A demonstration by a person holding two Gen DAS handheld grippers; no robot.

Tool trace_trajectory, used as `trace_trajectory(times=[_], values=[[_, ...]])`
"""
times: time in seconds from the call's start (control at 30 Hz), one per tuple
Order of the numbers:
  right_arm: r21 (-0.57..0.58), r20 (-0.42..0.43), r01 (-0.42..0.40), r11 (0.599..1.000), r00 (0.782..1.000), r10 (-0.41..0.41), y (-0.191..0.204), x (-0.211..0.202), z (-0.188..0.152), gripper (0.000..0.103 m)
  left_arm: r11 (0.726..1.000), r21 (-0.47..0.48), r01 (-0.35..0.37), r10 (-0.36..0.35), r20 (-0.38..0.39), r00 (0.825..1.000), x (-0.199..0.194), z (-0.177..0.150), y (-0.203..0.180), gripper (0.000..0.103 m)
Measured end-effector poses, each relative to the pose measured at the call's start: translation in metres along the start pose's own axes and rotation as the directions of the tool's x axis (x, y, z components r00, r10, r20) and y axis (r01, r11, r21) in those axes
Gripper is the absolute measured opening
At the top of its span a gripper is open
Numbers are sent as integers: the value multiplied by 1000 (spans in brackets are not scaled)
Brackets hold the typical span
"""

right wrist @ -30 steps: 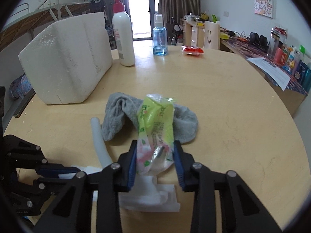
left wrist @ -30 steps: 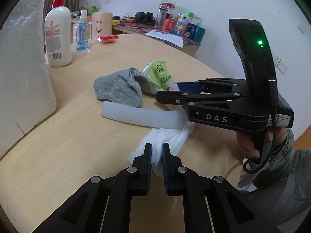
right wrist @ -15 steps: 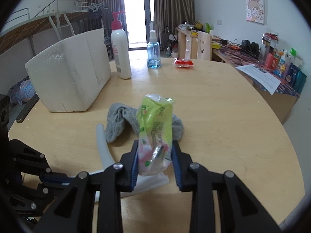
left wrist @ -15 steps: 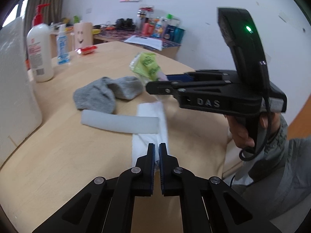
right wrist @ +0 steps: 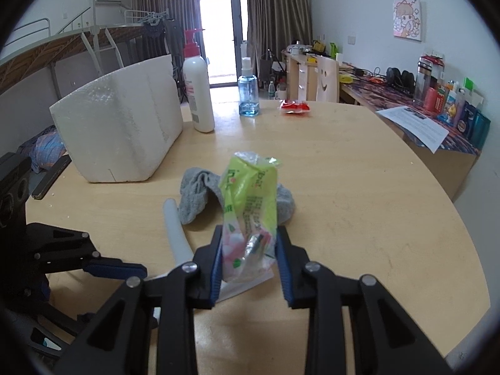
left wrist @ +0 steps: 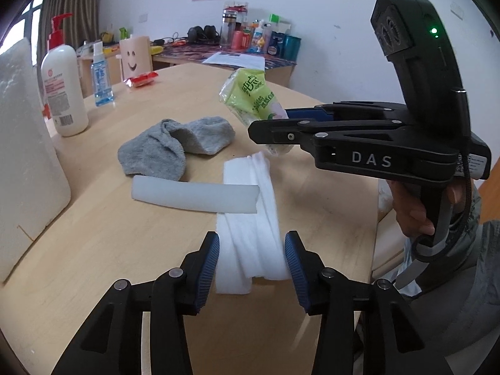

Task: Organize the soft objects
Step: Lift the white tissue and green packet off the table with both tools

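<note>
The left gripper has its jaws opening, spread either side of the folded white cloth at lower centre, long axis running up-frame. The right gripper pinches a green tissue packet, standing upright mid-frame.

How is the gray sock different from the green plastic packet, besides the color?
The gray sock lies crumpled on the table, while the green plastic packet is lifted clear of it, clamped in the right gripper. The sock is plain, fuzzy cloth; the packet is shiny, printed film. Nothing touches the sock; the packet is squeezed from both sides. Both look soft and easy to squash.
</note>
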State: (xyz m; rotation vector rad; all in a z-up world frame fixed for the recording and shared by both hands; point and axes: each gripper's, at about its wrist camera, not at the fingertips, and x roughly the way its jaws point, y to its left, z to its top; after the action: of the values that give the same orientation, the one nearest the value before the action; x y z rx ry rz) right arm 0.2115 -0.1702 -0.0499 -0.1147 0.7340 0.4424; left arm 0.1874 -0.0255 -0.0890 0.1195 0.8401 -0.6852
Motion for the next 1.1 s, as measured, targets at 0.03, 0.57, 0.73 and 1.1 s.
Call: trace_trajectory(times=[0.03, 0.57, 0.73, 1.1], values=[[4, 3, 0, 1000, 1000, 0, 0, -1, -1, 35, 1000, 5, 1, -1, -4, 1000, 1, 0, -1, 46], [79, 84, 3, 997, 996, -10, -16, -43, -18, 35, 995, -17, -103, 102, -67, 993, 15, 7, -5, 12], [96, 106, 6, 995, 994, -17, -21, -55, -22, 35, 996, 10, -83, 83, -10, 996, 1, 13, -17, 9], [90, 164, 16, 996, 986, -31, -20, -80, -26, 35, 998, 49, -36, 30, 109, 994, -35, 34, -50, 9]])
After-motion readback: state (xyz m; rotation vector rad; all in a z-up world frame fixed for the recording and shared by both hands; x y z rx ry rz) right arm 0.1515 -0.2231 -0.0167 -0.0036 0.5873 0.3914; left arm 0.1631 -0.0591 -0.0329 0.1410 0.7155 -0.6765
